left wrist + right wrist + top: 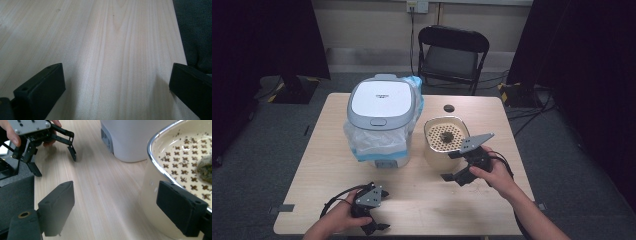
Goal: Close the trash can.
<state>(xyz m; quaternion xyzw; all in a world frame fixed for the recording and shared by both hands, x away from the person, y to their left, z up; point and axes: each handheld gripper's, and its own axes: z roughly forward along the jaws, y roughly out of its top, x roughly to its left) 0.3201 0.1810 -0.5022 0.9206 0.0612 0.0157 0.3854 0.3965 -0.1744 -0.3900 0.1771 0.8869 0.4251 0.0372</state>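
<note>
Right gripper [457, 176] jaws spread beside round perforated cream strainer [446, 136].

We see a cream-coloured pot [439, 150] standing upright on the tabletop [327, 155], near its right side and just right of the white bin. A shiny metal rim runs round its open top. Inside sits a pale perforated insert [185, 152] patterned with small cross-shaped holes, and on that insert lies a dark, greenish-brown clump [446, 133] near the middle.
</note>
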